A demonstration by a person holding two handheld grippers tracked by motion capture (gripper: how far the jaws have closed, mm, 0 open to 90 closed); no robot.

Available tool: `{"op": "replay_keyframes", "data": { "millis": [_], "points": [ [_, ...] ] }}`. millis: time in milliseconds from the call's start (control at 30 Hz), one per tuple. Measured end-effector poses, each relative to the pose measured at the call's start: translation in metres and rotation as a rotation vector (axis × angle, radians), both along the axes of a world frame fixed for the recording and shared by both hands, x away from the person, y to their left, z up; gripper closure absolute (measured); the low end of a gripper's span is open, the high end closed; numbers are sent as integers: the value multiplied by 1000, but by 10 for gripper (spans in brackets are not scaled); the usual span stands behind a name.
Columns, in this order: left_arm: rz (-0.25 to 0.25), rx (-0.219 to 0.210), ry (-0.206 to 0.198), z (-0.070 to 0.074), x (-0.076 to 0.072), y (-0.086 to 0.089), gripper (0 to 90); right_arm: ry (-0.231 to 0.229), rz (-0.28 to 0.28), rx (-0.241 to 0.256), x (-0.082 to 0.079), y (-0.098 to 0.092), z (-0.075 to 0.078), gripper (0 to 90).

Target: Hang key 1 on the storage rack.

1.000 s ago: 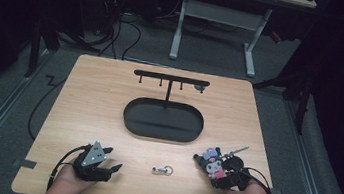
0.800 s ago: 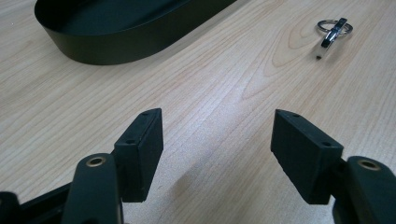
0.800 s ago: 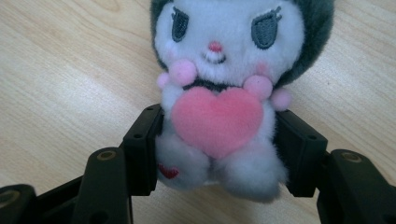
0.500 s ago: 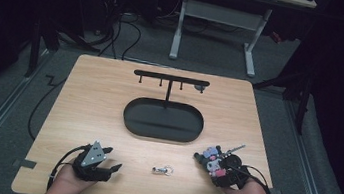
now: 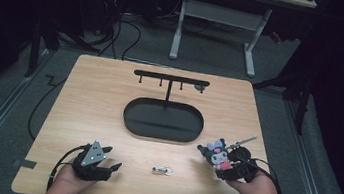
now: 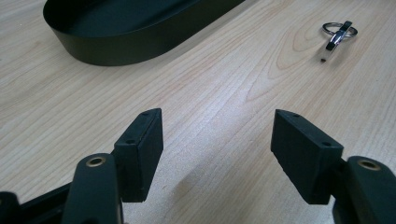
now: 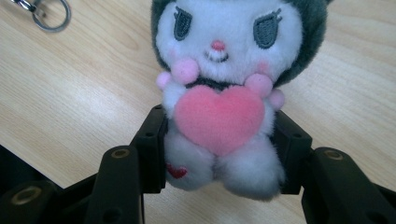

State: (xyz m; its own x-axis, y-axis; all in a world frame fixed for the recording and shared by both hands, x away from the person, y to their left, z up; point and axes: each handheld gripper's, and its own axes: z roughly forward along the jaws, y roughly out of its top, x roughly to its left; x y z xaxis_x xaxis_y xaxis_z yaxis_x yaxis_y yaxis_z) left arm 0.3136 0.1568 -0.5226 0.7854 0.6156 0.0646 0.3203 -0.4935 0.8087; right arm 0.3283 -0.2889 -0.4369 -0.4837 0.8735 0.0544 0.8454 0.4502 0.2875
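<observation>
From above, a light wooden table stands on grey carpet in a dim room, with a white-legged desk behind it and cables trailing over the floor. A black oval tray lies mid-table, and a black stand with a crossbar of small hooks rises from its far edge. A small metal key ring lies on the bare wood near the front edge, between the two hands. The left gripper rests low at the front left, the right gripper at the front right, holding a plush toy.

The left gripper view brings the wood grain close: its jaws stand wide apart with nothing between them, just over the table. The tray's wall curves across the top left, and the key ring sits at the upper right, well apart from the jaws.

The right gripper view shows the detail that the high view blurs: the plush toy has a white face, dark grey hood, stitched eyes and a pink heart on its chest. The jaws are clamped on its lower body from both sides. The key ring peeks in at the top left corner.
</observation>
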Motion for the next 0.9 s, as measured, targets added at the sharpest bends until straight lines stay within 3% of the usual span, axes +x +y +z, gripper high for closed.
{"op": "replay_keyframes", "data": {
  "millis": [200, 533, 900],
  "points": [
    [12, -5, -2, 0, 0, 0, 350, -3, 4, -7, 4, 3, 10, 492],
    [42, -23, -1, 0, 3, 4, 345, -23, 10, 23, 20, 10, 38, 492],
    [51, -43, 1, 1, 3, 7, 342, -29, 39, 31, 41, 28, 68, 492]
  ]
}}
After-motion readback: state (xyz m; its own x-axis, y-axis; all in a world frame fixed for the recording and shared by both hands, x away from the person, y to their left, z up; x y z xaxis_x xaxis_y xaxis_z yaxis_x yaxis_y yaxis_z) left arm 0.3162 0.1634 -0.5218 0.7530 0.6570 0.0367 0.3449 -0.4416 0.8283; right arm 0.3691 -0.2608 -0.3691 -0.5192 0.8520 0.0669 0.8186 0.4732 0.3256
